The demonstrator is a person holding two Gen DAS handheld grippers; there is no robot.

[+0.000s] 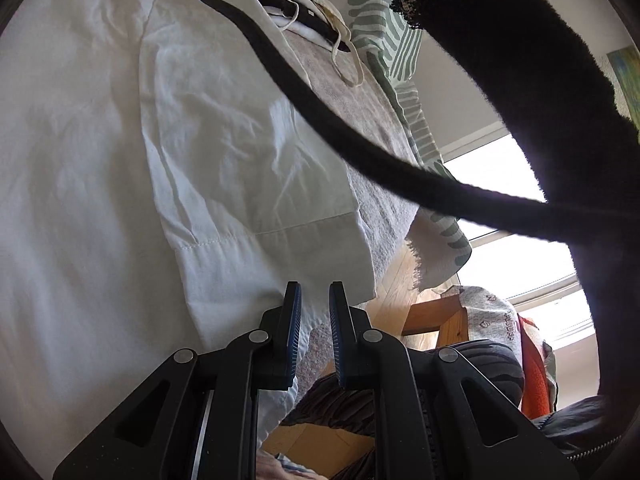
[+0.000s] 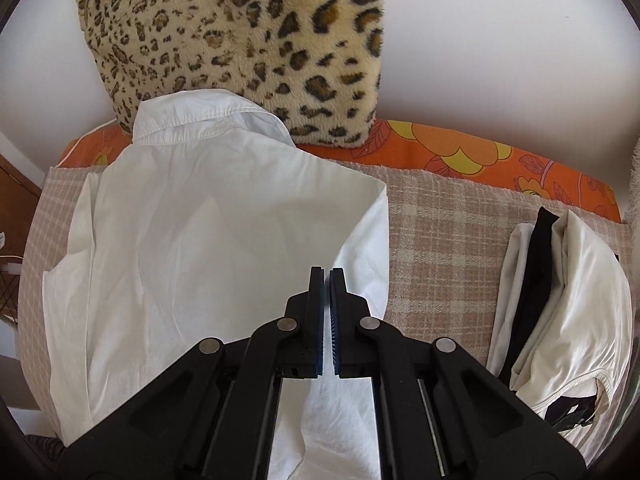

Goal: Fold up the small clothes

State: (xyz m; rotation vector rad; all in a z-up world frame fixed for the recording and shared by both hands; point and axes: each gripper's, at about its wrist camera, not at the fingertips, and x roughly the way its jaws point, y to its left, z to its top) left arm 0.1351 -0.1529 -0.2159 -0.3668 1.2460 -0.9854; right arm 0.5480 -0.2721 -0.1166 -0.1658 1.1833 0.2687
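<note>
A white shirt (image 2: 208,240) lies back-up on a checked blanket (image 2: 444,240), collar (image 2: 200,120) toward a leopard cushion (image 2: 248,40) that leans on the wall, with an orange flowered sheet (image 2: 460,156) showing beyond the blanket's far edge.

Only the right wrist view takes in the whole garment: one side panel is folded in over the back, its edge running diagonally. The right gripper (image 2: 326,276) hangs over the shirt's lower right part, pads nearly touching and nothing visibly caught between them. To the right, well apart from the shirt, sits a pile (image 2: 560,300) of folded cream and black clothes.

The left wrist view shows the same shirt (image 1: 240,168) side-on, its stitched hem close to the left gripper (image 1: 314,292). That gripper's jaws stand narrowly apart with an empty gap; whether the left pad touches the cloth I cannot tell. This view alone gives the room beyond the bed: a black sleeve (image 1: 520,60) and a black cord (image 1: 340,136) crossing overhead, a green-striped pillow (image 1: 396,52), bright windows (image 1: 520,264), a wooden floor (image 1: 392,300) and an orange cloth (image 1: 534,364). The pile (image 1: 296,8) appears again at the top, with a drawstring hanging off it.

A patterned fabric (image 1: 488,320) near the windows carries lettering too small and warped to read.
</note>
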